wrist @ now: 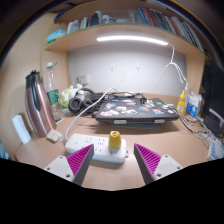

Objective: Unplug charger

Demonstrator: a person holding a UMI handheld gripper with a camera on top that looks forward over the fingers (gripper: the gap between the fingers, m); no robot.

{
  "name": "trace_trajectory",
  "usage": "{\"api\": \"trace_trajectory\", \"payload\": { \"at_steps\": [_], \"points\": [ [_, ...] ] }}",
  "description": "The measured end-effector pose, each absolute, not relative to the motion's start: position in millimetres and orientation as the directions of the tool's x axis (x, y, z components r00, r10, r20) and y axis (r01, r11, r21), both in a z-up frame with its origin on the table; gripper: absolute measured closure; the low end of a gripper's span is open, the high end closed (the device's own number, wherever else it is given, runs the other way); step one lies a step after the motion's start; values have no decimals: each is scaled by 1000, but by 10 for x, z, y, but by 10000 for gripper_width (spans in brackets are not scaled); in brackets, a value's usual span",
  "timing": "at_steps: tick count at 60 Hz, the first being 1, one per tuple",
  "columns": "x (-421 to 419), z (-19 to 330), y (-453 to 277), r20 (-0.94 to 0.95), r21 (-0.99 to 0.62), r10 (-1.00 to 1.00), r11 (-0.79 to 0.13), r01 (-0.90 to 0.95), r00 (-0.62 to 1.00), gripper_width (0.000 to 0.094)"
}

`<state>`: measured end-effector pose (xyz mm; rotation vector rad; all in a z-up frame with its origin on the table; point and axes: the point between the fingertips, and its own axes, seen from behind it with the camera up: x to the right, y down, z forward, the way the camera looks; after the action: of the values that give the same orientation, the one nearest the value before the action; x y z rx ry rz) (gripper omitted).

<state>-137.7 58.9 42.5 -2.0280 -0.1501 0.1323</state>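
My gripper (114, 163) low centre of frame, 2 fingers spread wide, nothing between pads. Left pad (78, 160) magenta, overlapping near end of white power strip (96, 150). Yellow charger (116, 141) plugged upright in strip, just ahead of fingers, centre frame, nearer left finger. Beyond: black laptop (137, 108) mid-frame on wooden desk (180, 143). Metal flask (42, 104) at left. Headphones (84, 99) left of laptop. Shelf with books (130, 20) across top.
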Motion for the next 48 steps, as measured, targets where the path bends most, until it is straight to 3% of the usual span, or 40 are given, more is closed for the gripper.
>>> {"api": "trace_trajectory", "payload": {
  "at_steps": [9,15,17,22,38,48],
  "points": [
    [-1393,330,969,18,-893,117,-444,69,993,64],
    [-1367,232,1120,44,-886,87,-457,79,995,130],
    [-1410,246,1150,29,-890,91,-451,67,995,240],
    [-1393,232,1189,5,-890,63,-454,33,998,620],
    [-1424,258,1206,64,-907,112,-407,105,992,718],
    [-1431,293,1194,64,-910,132,-400,112,989,730]
  ]
}}
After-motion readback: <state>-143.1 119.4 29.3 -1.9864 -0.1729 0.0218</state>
